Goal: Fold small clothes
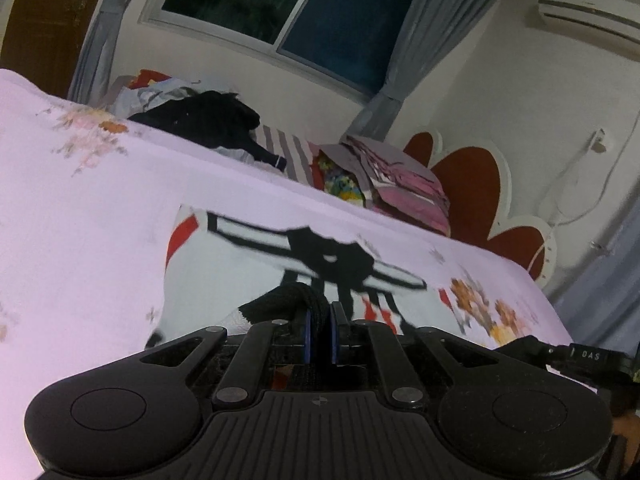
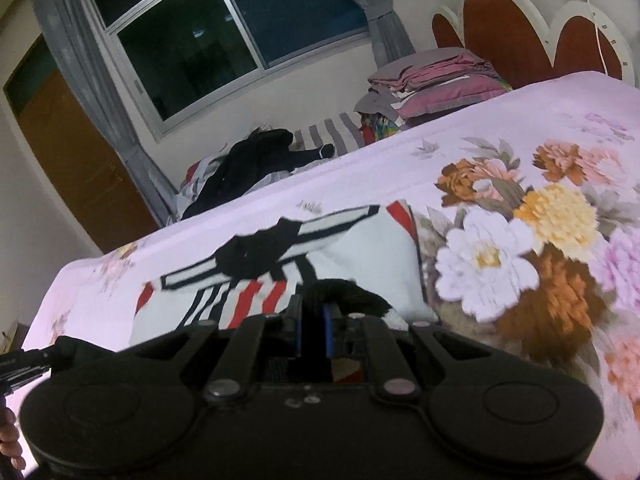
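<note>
White with red and black stripes and a black emblem, the small garment (image 1: 240, 276) lies on the bed (image 1: 80, 220), its near black hem lifted. Left tool (image 1: 320, 320) and right tool (image 2: 312, 316) are each pressed together, pinching that hem. Beyond the garment, a dark clothes heap (image 1: 208, 120) and folded bedding (image 1: 400, 184) sit on the bed's far side, below the window (image 1: 288, 4).

My left tongs (image 1: 320, 330) are clamped on the black hem of a white shirt (image 1: 224, 276) with red and black stripes, spread on the pink floral bed (image 1: 80, 216). A dark clothes heap (image 1: 208, 120) and folded bedding (image 1: 404, 184) lie far.
</note>
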The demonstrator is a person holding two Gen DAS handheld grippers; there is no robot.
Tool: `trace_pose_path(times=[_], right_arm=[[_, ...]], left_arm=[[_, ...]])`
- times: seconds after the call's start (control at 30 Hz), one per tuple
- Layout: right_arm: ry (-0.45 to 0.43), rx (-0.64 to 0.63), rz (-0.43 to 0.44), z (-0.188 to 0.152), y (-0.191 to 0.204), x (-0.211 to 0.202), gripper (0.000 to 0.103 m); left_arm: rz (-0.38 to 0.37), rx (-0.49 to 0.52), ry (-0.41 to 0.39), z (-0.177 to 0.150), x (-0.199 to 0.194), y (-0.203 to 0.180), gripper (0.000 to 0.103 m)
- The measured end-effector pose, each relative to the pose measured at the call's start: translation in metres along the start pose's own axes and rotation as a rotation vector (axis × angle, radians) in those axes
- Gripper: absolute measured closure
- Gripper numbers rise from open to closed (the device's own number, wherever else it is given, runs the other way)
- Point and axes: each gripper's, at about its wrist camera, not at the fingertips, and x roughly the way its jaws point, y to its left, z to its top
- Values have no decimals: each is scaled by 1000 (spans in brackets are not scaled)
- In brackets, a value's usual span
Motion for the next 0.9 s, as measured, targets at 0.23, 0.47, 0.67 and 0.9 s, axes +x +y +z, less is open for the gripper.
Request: trace_pose_path(times=[0.23, 0.47, 0.67, 0.9], right_arm=[[3, 56, 8, 28, -9, 52, 93], [21, 70, -3, 50, -18, 94, 93], [62, 85, -15, 55, -26, 131, 93], [97, 107, -25, 62, -35, 172, 93]], left_arm=[[38, -64, -16, 27, 51, 7, 95], [71, -84, -12, 40, 91, 11, 95], [116, -109, 7, 49, 121, 24, 95], [168, -108, 46, 50, 154, 36, 95]])
